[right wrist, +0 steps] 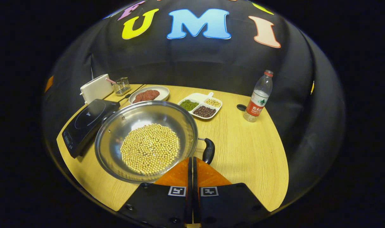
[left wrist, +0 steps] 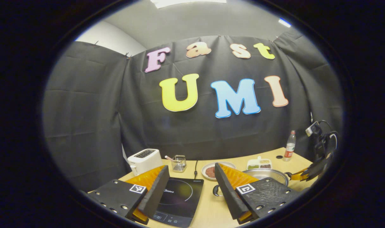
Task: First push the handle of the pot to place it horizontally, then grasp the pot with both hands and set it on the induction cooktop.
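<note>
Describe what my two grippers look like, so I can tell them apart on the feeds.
They look alike. The left gripper has two wedge-shaped tongs tapering forward, each on a base plate studded with round fasteners and carrying a square black-and-white marker tag. The right gripper has the same plates and markings. In the left gripper view, looped dark cables rise above the right one.

The pot (right wrist: 116,133) was shiny silver steel with a black side handle (right wrist: 208,151), and held pale yellow soybeans (right wrist: 149,148). The induction cooktop (right wrist: 85,125) was glossy black with a thin white ring. The desk (right wrist: 243,148) was light wood-grain. The toaster (right wrist: 96,88) was white; the bottle (right wrist: 258,98) was clear with a red label and cap.
</note>
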